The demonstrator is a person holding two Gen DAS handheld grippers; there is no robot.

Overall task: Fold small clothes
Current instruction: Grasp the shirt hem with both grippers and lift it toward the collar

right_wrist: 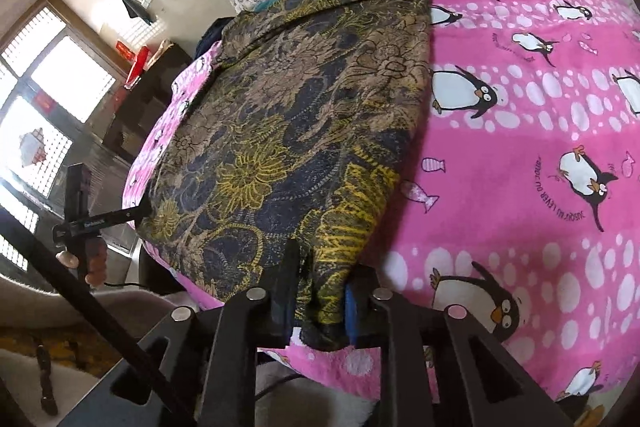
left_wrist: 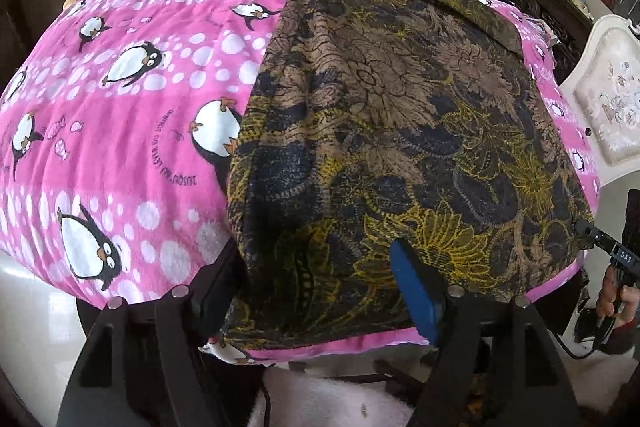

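Flowered garment [left_wrist: 400, 131] lies flat on the pink penguin blanket [left_wrist: 120, 99]. It looks thin, limp, light and likely to sag. Right hand-held gripper [right_wrist: 318, 301] pinches its near hem at 6 o'clock. Left hand-held gripper [left_wrist: 320, 291] straddles the near edge, jaws apart, not pressing. Best hold: hem corners.
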